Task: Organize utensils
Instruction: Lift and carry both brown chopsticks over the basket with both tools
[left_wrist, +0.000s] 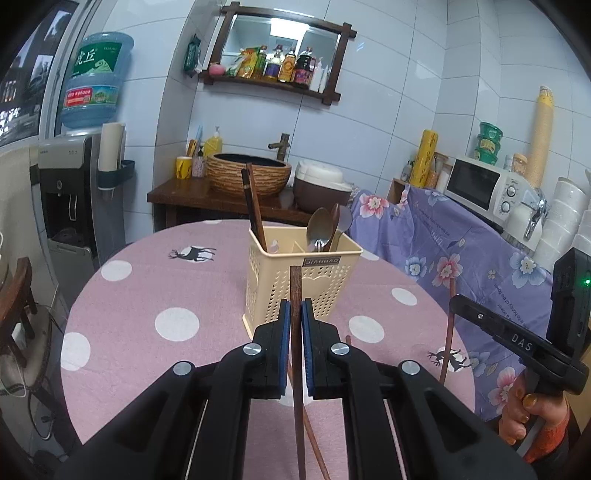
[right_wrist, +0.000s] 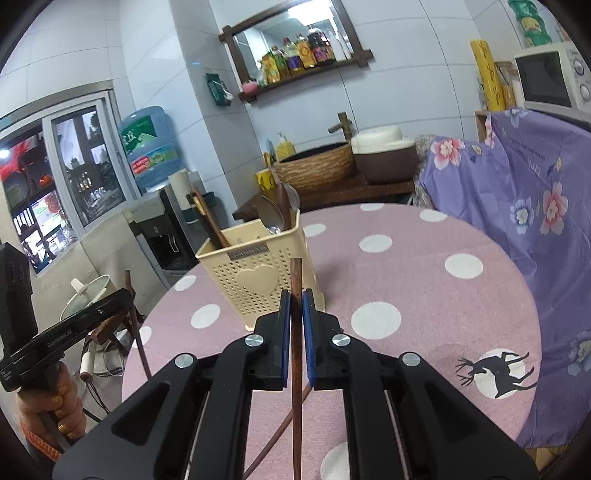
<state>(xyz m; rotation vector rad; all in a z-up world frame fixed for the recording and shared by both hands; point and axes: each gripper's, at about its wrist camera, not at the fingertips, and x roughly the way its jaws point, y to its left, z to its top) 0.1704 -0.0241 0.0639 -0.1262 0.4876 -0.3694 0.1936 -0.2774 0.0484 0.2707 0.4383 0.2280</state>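
Left tongs (left_wrist: 295, 314) clamp brown chopstick (left_wrist: 296, 288) upright; right tongs (right_wrist: 295, 308) clamp second chopstick (right_wrist: 296, 280); likely light, stiff, slick wood; mid-shaft hold suits drop into beige caddy (left_wrist: 295, 280)

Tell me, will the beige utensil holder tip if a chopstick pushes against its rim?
Probably yes. The utensil holder is tall on a small base, and its perforated plastic looks light. The spoons and chopsticks inside stick out above the rim, so the weight likely sits high.

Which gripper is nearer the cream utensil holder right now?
Hard to call; neither is clearly nearer. The left gripper and the right gripper each hold a wooden chopstick upright, just short of the utensil holder's front wall.
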